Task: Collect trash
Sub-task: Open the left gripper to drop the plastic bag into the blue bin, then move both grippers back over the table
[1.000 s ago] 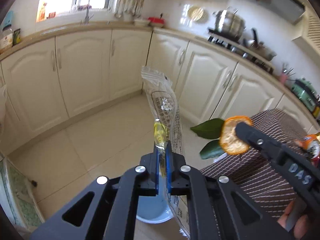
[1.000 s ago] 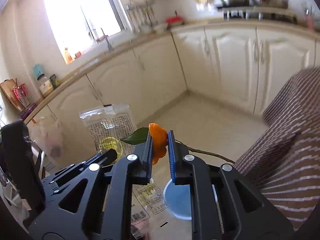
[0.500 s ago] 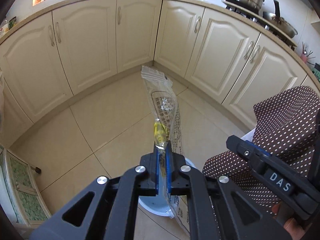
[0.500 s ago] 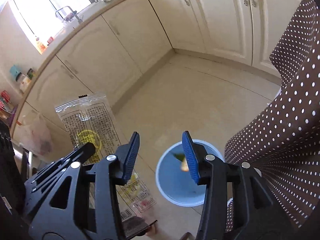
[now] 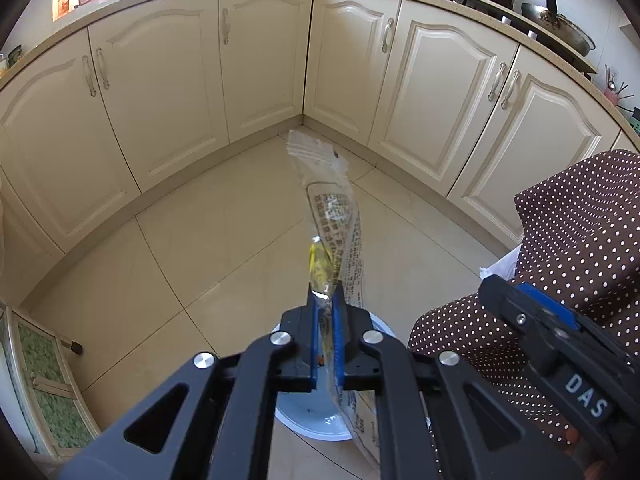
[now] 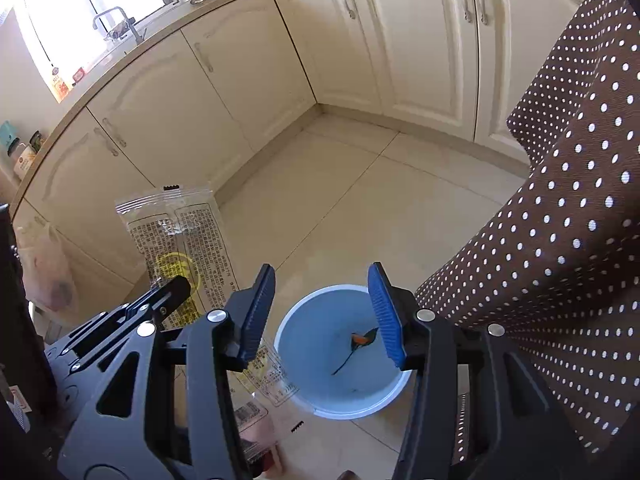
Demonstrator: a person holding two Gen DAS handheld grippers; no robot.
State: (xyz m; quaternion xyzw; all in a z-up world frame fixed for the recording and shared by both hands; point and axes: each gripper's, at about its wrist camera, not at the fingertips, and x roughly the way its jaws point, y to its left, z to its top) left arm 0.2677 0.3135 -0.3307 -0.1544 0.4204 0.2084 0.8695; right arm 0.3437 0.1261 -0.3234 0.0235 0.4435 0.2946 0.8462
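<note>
Orange peel dropped into the bin; plastic wrapper still to go.

The right gripper (image 6: 322, 312), which a second ago pinched an orange peel with green leaves, now hangs spread and empty over the round pale-blue plastic bin (image 6: 308, 316) on the tiled floor. The peel and leaf (image 6: 360, 339) lie at the bin's bottom, toward 3 o'clock. The left gripper (image 5: 326, 308) stays pressed together on the clear printed plastic wrapper (image 5: 334, 216), which stands up toward 12 o'clock, just above the bin (image 5: 380, 326). One piece collected; the wrapper likely drops next.
</note>
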